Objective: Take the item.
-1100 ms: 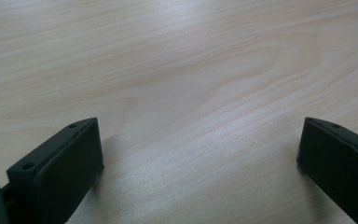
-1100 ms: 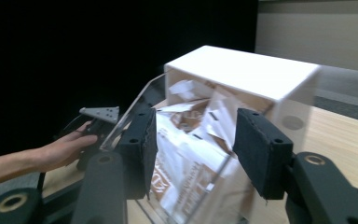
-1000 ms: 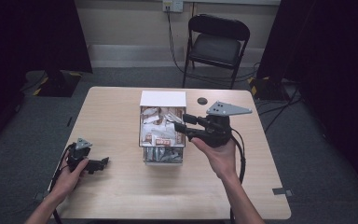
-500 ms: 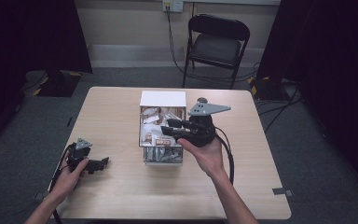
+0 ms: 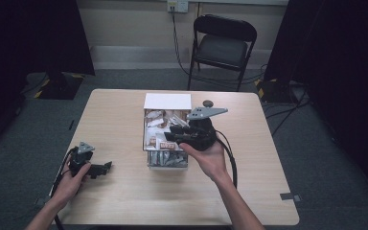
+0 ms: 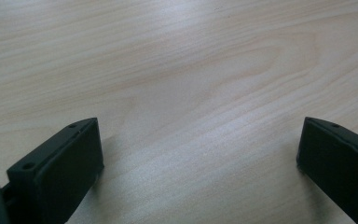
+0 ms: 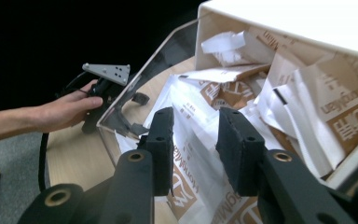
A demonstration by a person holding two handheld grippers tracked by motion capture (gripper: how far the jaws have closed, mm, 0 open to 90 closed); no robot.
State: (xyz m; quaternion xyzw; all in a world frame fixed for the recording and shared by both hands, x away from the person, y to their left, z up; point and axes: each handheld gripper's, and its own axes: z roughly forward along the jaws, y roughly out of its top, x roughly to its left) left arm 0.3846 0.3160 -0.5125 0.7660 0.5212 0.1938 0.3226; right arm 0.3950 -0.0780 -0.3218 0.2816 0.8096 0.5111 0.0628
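In the high view's centre, the right gripper [image 5: 172,135] hovers over the box [image 5: 167,101] of paper packets [image 7: 191,154]. Its own view shows the jaws narrowly parted, grasping nothing. The left gripper [image 5: 106,166] rests lower left on the table [image 6: 191,70], jaws spread wide.

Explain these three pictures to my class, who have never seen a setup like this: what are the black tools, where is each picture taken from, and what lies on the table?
No robot is here: a person holds hand-worked tongs in each hand. The high view looks down on a wooden table. The left tongs rest low near the table's left edge. The right tongs reach into an open box in the middle, full of white and brown paper packets. A small dark round thing lies behind the box.

The other two pictures come from cameras riding on the tongs. The left gripper view shows its jaws wide apart over bare wood, holding nothing. The right gripper view shows its jaws a narrow gap apart just above the packets, with nothing between them, and the other hand farther off.
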